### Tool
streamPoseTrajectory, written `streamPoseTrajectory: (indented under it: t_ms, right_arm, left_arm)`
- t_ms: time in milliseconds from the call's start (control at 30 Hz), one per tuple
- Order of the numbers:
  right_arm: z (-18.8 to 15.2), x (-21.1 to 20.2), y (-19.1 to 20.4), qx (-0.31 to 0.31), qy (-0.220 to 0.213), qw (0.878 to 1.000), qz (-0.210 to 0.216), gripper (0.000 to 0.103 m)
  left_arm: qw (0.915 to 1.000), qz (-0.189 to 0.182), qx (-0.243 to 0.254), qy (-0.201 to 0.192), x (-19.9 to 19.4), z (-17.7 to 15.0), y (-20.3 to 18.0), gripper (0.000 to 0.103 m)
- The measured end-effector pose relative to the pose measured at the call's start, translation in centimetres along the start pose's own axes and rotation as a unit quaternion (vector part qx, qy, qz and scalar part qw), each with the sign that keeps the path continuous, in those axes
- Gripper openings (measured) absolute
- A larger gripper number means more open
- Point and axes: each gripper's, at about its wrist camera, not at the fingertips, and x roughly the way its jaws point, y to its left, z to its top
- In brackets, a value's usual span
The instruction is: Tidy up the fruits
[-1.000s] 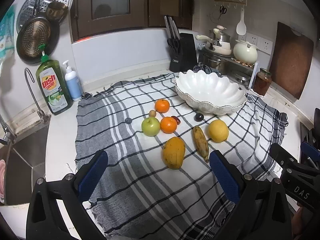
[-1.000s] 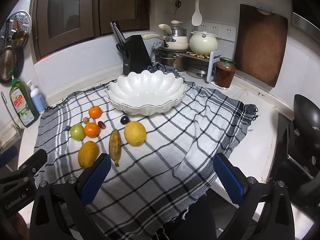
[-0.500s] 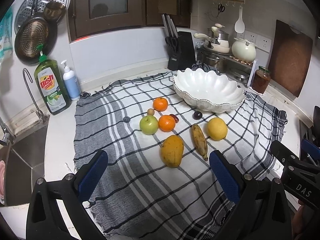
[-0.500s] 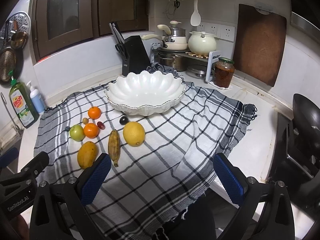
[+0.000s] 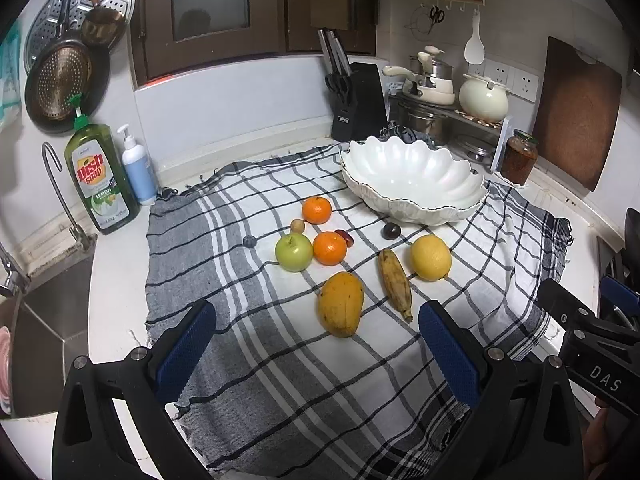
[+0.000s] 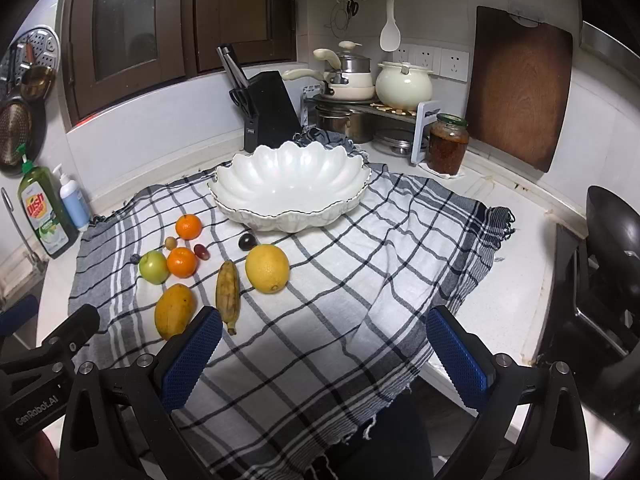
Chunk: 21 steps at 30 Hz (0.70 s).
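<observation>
A white scalloped bowl (image 5: 412,178) (image 6: 290,186) stands empty at the back of a checked cloth (image 5: 280,360). In front of it lie a mango (image 5: 341,304) (image 6: 174,310), a banana (image 5: 395,283) (image 6: 228,288), a lemon (image 5: 431,257) (image 6: 267,268), a green apple (image 5: 293,252) (image 6: 154,266), two oranges (image 5: 329,248) (image 5: 317,210), and small dark fruits (image 5: 391,231). My left gripper (image 5: 316,340) is open and empty, near the mango. My right gripper (image 6: 324,344) is open and empty, over the cloth's front right.
A dish soap bottle (image 5: 100,178) and a pump bottle (image 5: 138,172) stand left, by the sink (image 5: 44,320). A knife block (image 6: 272,112), pots (image 6: 404,86), a jar (image 6: 448,144) and a cutting board (image 6: 520,88) line the back. A dark pan (image 6: 616,236) sits right.
Both grippers have moved slightly forward toward the fruits. Both stay open and the fruits have not moved.
</observation>
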Motion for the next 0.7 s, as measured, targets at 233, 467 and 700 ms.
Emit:
streamPoseTrajectory:
  t_ms: [233, 467, 700]
  right_arm:
    - [0.04, 0.01, -0.02, 0.000, 0.000, 1.000, 0.000, 0.103]
    - [0.06, 0.03, -0.04, 0.001, 0.000, 1.000, 0.000, 0.103]
    - [0.07, 0.06, -0.06, 0.001, 0.000, 1.000, 0.001, 0.103]
  left_arm:
    - [1.0000, 0.000, 0.000, 0.000, 0.01, 0.09, -0.06, 0.103]
    - [1.0000, 0.000, 0.001, 0.000, 0.00, 0.08, -0.12, 0.103]
    - [1.0000, 0.001, 0.001, 0.000, -0.01, 0.09, -0.20, 0.103]
